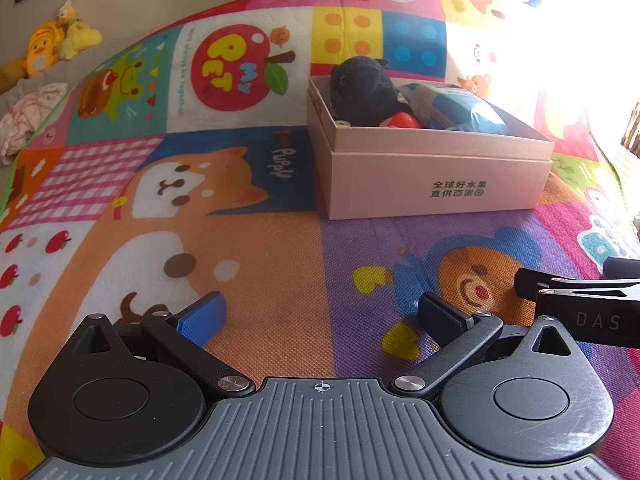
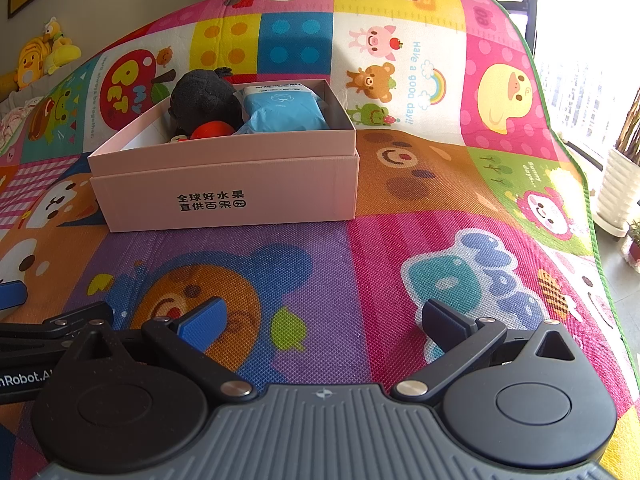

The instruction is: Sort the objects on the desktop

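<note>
Both hand-held grippers, left (image 1: 320, 320) and right (image 2: 322, 322), hover spread wide and empty at lower frame, seemingly done, since the black plush (image 2: 204, 98), red toy (image 2: 212, 130) and blue pack (image 2: 280, 110) sit inside the pink box (image 2: 224, 192) mid-frame on the play mat (image 2: 360, 260).

Ahead of the left tool, the pink box (image 1: 432, 168) wall hides the lower parts of the black plush toy (image 1: 362, 88), red object (image 1: 404, 121) and blue packet (image 1: 460, 110). A small item (image 1: 343, 123) beside the plush is too small to identify. Play mat (image 1: 540, 40) far right is washed out by glare.
</note>
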